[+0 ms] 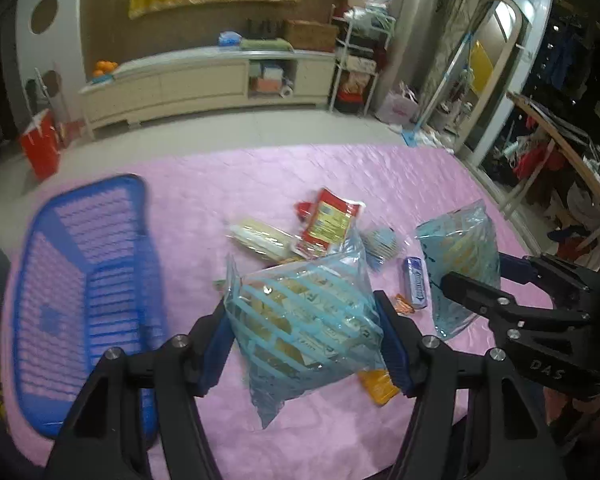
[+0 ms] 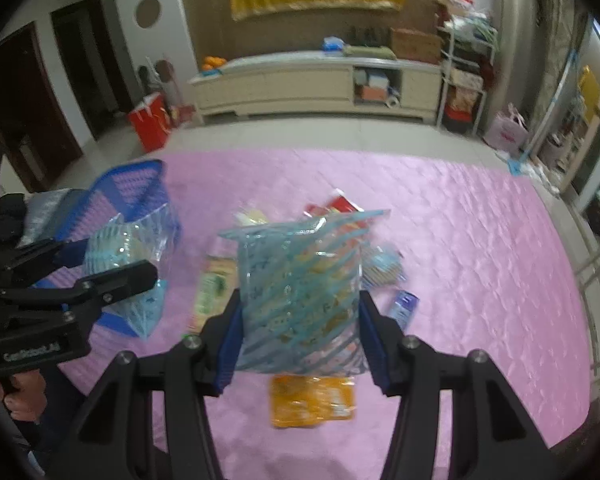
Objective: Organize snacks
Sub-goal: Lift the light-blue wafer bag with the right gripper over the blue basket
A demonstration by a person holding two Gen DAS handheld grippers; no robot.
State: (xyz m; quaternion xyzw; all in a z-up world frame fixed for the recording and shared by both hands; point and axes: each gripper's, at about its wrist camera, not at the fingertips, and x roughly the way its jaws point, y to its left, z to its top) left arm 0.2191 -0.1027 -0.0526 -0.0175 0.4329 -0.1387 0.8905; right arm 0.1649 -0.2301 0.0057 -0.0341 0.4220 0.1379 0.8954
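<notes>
My left gripper [image 1: 306,336] is shut on a clear blue-striped bag of biscuits [image 1: 304,320], held above the pink table beside the blue basket [image 1: 84,288]. My right gripper [image 2: 300,332] is shut on a second blue-striped bag [image 2: 300,288], also lifted. Each gripper shows in the other's view: the right one [image 1: 460,292] with its bag [image 1: 464,248], the left one [image 2: 112,276] with its bag [image 2: 136,256]. The basket [image 2: 136,184] appears empty.
Loose snacks lie mid-table: a red and yellow packet [image 1: 330,220], a pale packet [image 1: 260,240], a small blue bar [image 1: 416,284], an orange packet [image 2: 312,400], a green packet [image 2: 212,292]. The pink tablecloth [image 2: 480,260] stretches right. A cabinet [image 1: 204,80] stands behind.
</notes>
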